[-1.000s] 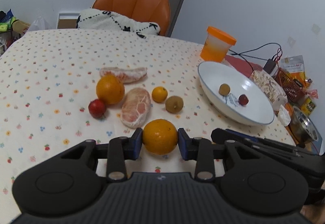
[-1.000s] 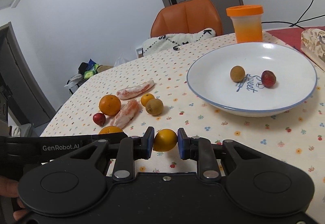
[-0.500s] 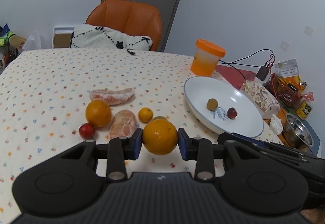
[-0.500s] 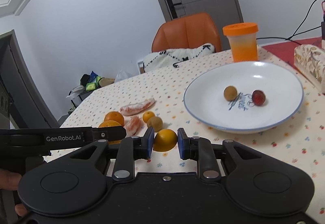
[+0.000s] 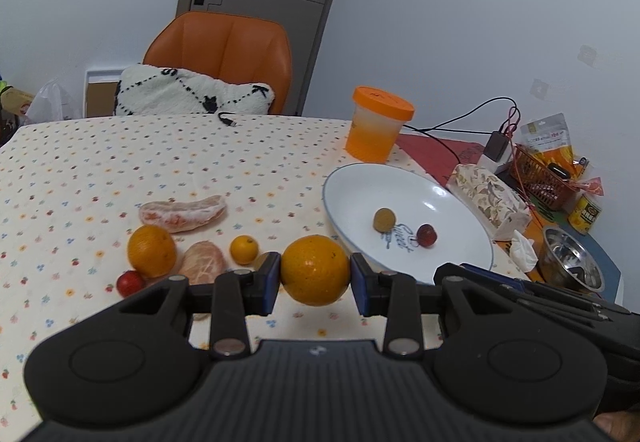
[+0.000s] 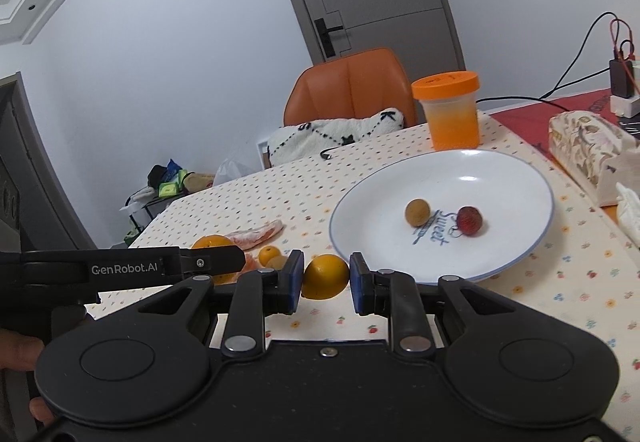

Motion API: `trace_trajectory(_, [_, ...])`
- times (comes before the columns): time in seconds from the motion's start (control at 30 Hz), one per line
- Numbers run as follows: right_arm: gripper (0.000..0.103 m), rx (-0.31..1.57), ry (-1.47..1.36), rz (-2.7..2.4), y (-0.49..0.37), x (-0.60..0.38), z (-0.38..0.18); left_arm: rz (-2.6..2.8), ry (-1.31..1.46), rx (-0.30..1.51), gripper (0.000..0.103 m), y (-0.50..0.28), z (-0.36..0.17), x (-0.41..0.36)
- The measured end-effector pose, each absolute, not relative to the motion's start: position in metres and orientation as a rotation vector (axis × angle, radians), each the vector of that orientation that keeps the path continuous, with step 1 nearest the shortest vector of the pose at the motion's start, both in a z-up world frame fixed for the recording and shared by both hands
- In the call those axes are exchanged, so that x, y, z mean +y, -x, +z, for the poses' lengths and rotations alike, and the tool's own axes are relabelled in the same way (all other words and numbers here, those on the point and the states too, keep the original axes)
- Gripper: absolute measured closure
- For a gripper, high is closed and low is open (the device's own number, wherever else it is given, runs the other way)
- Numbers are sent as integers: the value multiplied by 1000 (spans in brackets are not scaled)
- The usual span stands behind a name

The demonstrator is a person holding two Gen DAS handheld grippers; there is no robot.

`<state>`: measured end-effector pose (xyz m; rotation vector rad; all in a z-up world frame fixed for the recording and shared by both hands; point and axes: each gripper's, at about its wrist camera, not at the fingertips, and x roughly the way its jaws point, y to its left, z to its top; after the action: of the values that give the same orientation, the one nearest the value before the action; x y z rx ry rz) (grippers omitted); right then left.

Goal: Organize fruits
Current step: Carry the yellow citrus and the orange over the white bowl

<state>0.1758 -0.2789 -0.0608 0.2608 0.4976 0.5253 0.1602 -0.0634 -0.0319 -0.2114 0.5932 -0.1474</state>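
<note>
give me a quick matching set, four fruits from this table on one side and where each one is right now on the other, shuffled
Things:
1. large orange
2. small yellow citrus
3. brown round fruit
4. peeled pomelo wedge

Places:
a. lying on the tablecloth
b. clamped in the left tongs
c. on the white plate
d. clamped in the right tongs

Pairs: 1-b, 2-d, 3-c, 4-a
</note>
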Motion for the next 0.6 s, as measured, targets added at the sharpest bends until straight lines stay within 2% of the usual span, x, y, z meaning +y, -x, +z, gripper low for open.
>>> trace_trajectory(0.6, [80, 470, -280, 441, -176, -321, -60, -213, 170, 591, 68, -186, -29, -106])
